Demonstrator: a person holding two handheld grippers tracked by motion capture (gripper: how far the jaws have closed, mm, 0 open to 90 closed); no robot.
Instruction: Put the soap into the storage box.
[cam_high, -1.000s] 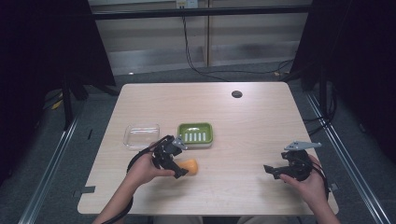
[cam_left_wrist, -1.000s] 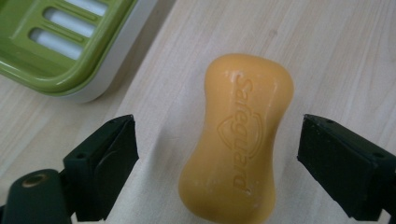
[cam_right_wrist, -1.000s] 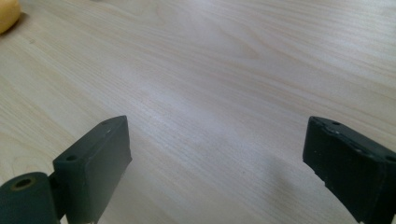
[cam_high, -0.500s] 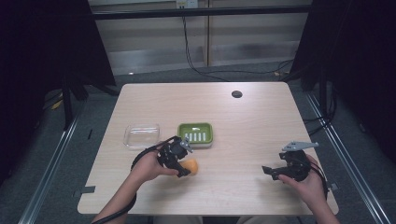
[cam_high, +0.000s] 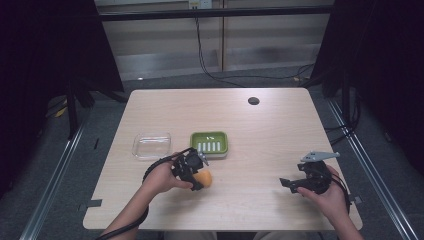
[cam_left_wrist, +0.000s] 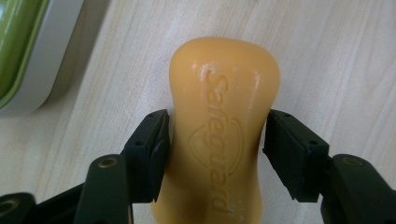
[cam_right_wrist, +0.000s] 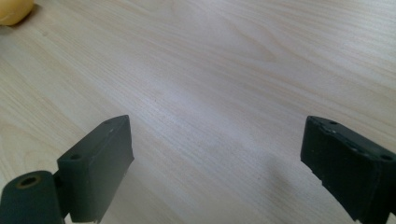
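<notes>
The left hand-held gripper (cam_high: 196, 175) lies low over the worktop (cam_high: 260, 135), and its jaws have just been closing on an orange bar of soap (cam_high: 203, 178). In the left gripper view both black pads sit against the narrow waist of the soap bar (cam_left_wrist: 223, 126), one on each side, so it is clamped on the soap. The bar lies flat on the wood with its embossed "Safeguard" lettering facing up. It rests toward the person's side of the worktop, just in front of a green soap dish (cam_high: 209, 144) with a slotted bottom. A clear plastic lid (cam_high: 151, 145) lies beside the dish, on its left. The right hand-held gripper (cam_high: 289, 184) is well apart from these, near the right edge. Its jaws stand wide apart over bare wood, with nothing between them.
</notes>
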